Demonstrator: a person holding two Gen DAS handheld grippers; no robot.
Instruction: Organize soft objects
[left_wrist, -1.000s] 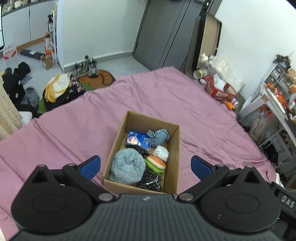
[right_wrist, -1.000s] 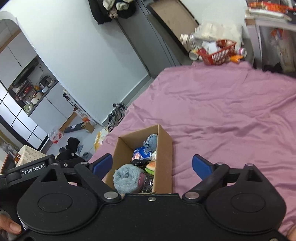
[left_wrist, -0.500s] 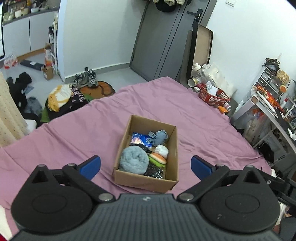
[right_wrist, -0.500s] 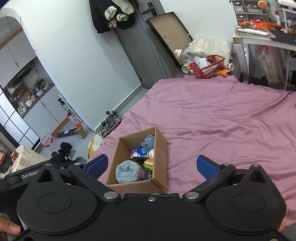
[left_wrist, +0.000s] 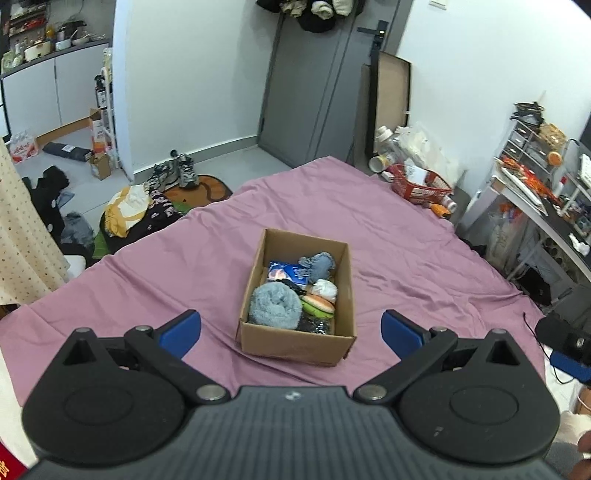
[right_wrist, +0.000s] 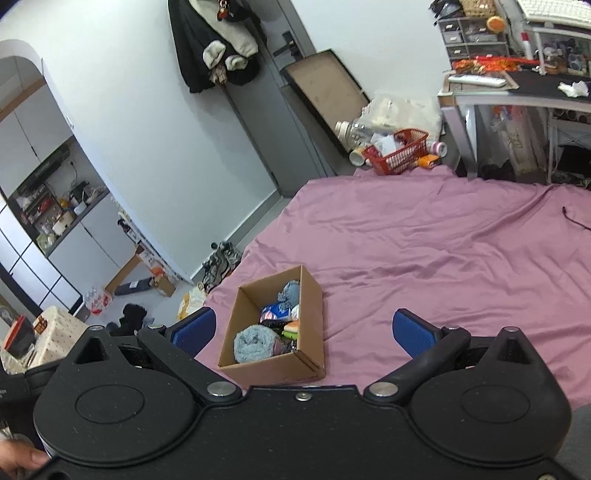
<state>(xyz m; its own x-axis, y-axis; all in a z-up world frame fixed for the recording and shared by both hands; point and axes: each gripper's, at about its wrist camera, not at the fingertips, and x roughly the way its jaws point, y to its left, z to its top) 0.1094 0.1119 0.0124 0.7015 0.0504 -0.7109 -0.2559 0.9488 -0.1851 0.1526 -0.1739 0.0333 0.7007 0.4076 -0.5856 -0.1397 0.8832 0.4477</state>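
**A:** One cardboard box (left_wrist: 295, 345) is all we count on the purple bedsheet (left_wrist: 406, 258); it sits at the middle of the left wrist view, and nothing else lies loose on the sheet around it.

**B:** Agreed. Going left to right inside it, we see one rolled blue-grey towel (left_wrist: 275, 306) at the near left corner, one blue printed packet (left_wrist: 286, 273) behind it, one frayed blue-grey cloth (left_wrist: 317, 264) at the far end, one white bundle (left_wrist: 325, 288) against the right wall, one burger-shaped plush (left_wrist: 318, 305) just in front of that, and one dark speckled item (left_wrist: 314, 325) at the near right. That makes six soft things, all in the box.

**A:** And the claws? We count two. The left gripper (left_wrist: 291, 325) has its two blue pads spread wide at the lower left and lower right of its view, with the box showing between them farther off and nothing touched.

**B:** The right gripper (right_wrist: 302, 328) has its two pads just as far apart; they have just finished spreading, and nothing is between them but open air. In its view the box sits lower centre, slightly left.

**A:** Beyond the sheet, at the upper right of the left wrist view, we count one red basket (left_wrist: 421, 186) on the floor.
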